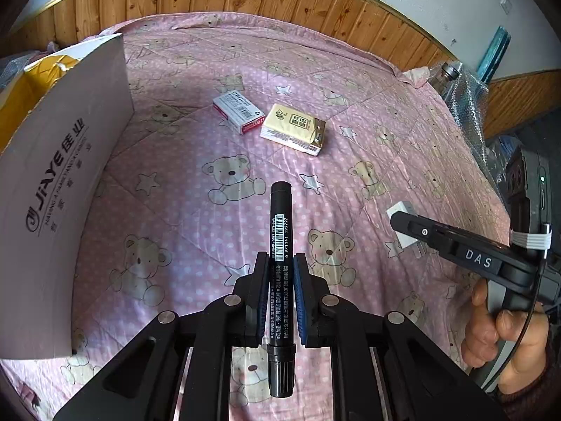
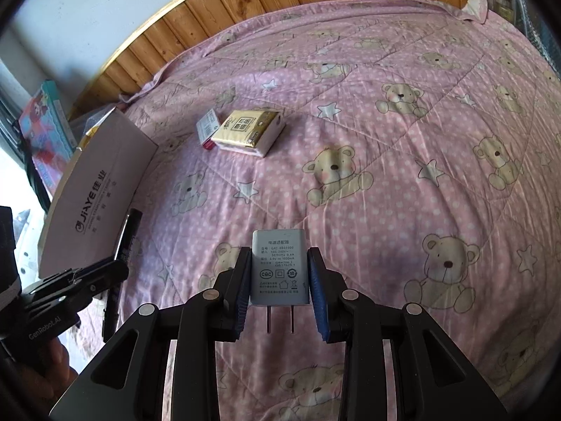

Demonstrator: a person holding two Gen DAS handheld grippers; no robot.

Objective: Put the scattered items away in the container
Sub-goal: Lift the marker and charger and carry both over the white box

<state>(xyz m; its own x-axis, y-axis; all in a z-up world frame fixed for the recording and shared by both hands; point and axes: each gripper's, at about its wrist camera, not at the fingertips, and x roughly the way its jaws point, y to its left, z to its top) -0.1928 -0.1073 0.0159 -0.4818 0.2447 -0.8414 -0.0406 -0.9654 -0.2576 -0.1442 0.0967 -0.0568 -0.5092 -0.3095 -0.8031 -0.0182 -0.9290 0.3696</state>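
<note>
Two items are still loose on the pink bear quilt (image 2: 385,133): a tissue pack (image 1: 292,129) touching a small red-and-white box (image 1: 238,112). I can't see what's inside the cardboard box (image 1: 59,189). My left gripper (image 1: 278,273) pinches a black marker (image 1: 280,266); my right gripper (image 2: 278,273) clamps a white charger plug (image 2: 278,266).

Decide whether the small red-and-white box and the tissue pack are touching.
Cannot tell. In the left wrist view the small red-and-white box and tissue pack nearly meet at a corner; the right wrist view overlaps them.
</note>
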